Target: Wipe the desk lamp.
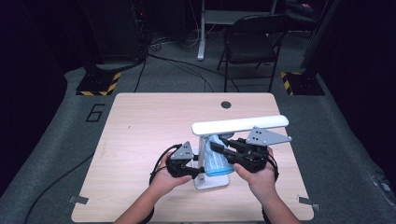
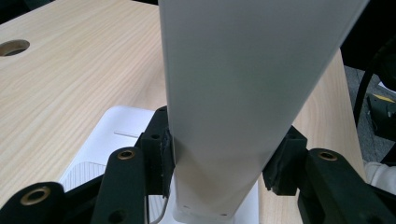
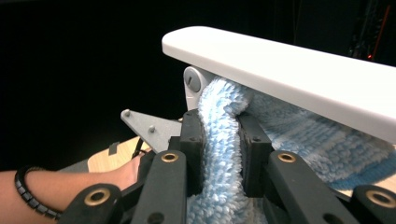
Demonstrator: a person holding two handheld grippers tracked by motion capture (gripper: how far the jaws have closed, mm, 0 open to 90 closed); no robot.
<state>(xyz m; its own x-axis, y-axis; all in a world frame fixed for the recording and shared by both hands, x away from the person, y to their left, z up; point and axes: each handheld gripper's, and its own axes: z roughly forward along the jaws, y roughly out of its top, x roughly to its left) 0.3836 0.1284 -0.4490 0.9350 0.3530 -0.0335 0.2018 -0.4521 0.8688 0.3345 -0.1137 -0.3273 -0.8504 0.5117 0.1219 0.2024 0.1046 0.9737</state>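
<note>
Your left gripper (image 1: pixel 190 169) is clamped on the upright stem (image 2: pixel 243 93) of the white desk lamp (image 1: pixel 212 179), low down near where the stem meets the base (image 2: pixel 112 140). In the left gripper view both pads press flat against the stem's two sides, so that grip looks solid.

Your right gripper (image 1: pixel 215 145) has its jaws pinched shut on a fold of the fluffy blue cloth (image 3: pixel 224 140). In the right gripper view the cloth bunches up between the pads and pokes up just under the lamp's horizontal head (image 3: pixel 289 70), touching its underside close to the hinge (image 3: pixel 192 80). The rest of the cloth spreads out to the right below the head.

From the high view, the lamp sits toward the near edge of the wooden table (image 1: pixel 140 121), roughly centre, with your two hands either side of it. The cloth hangs against the stem between the grippers, under the head's left end.
</note>
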